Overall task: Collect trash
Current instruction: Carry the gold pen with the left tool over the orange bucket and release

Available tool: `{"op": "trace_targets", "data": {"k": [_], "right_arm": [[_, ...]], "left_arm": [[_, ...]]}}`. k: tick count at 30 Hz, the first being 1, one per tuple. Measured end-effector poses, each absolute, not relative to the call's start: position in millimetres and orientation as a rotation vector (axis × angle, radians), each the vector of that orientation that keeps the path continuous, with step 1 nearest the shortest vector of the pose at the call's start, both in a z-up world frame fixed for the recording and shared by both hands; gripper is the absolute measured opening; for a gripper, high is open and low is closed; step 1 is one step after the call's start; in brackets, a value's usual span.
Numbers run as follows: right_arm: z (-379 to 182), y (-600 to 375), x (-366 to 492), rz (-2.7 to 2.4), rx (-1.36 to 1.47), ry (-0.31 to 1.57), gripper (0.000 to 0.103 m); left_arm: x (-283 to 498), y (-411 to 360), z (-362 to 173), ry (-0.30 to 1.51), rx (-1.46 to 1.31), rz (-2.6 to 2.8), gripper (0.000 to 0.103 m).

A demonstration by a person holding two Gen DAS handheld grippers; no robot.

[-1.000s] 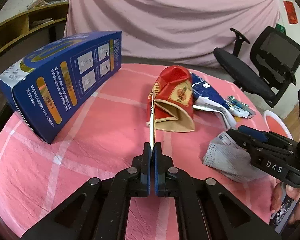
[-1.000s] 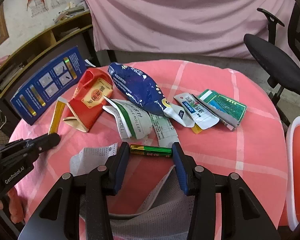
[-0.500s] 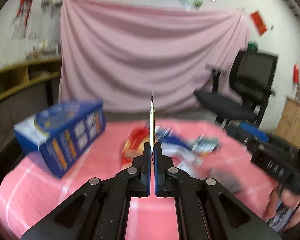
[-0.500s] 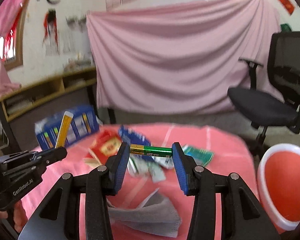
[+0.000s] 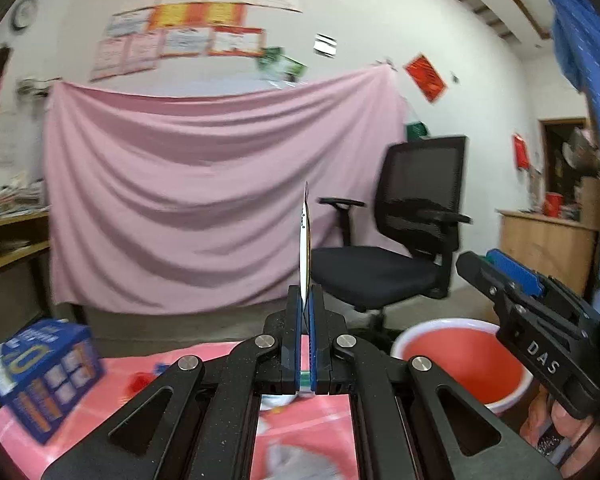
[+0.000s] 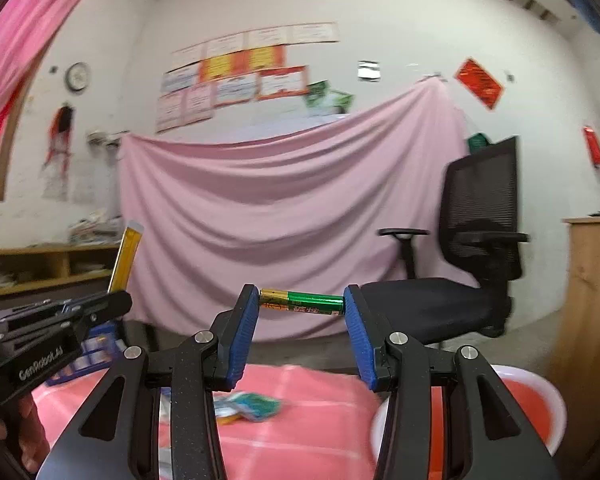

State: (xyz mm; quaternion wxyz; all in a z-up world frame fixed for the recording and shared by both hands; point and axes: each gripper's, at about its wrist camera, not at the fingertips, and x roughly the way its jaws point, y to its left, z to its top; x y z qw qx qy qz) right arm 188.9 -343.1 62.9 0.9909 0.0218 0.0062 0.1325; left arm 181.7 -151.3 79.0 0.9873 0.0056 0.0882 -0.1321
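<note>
1. Our left gripper (image 5: pixel 305 304) is clamped tight on a thin flat yellow packet (image 5: pixel 305 236). In the left wrist view we see it edge-on, long axis upright, free end pointing up past the pads (image 5: pixel 298 320).
2. From the right wrist view the same packet (image 6: pixel 126 256) shows its yellow face, leaning slightly right above the left gripper (image 6: pixel 116 300).
3. Our right gripper (image 6: pixel 301 304) stands partly open, its blue pads (image 6: pixel 356 320) pressing the two ends of a green-and-gold battery (image 6: pixel 302 303). Its long axis lies crosswise between the fingers, nearly level, gold end to the left.
4. A second ago both grippers looked down on the pink table (image 5: pixel 340 432) with its litter. Now they look out level at the pink drape (image 5: pixel 204 200) and the black office chair (image 5: pixel 412 236), with both pieces of trash carried well above the tabletop (grips unchanged).
5. The table edge now sits low in both views. The blue box (image 5: pixel 40 376) is at its left side, and blurred wrappers (image 6: pixel 252 406) lie below the right fingers; we cannot make out what kind.
6. The red basin with a white rim (image 5: pixel 460 360) stands just beyond the table's right edge, under the right gripper (image 5: pixel 496 276). Open air lies between both grippers and the chair.
</note>
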Motion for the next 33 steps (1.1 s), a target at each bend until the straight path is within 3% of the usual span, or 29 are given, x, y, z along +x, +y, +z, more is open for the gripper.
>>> {"op": "trace_targets", "data": {"k": [13,33], "right_arm": [[36.7,-428.6,227.9,0.033,0.183,0.221,0.042],[7.5,-481.7,246.4,-0.030,0.354,0.436,0.042]], "left_arm": [[261.1,-267.7,68.9,0.467,0.026,-0.512,0.001],[313.5,-317.8,32.5,0.787,-0.016,-0.566,0.003]]}}
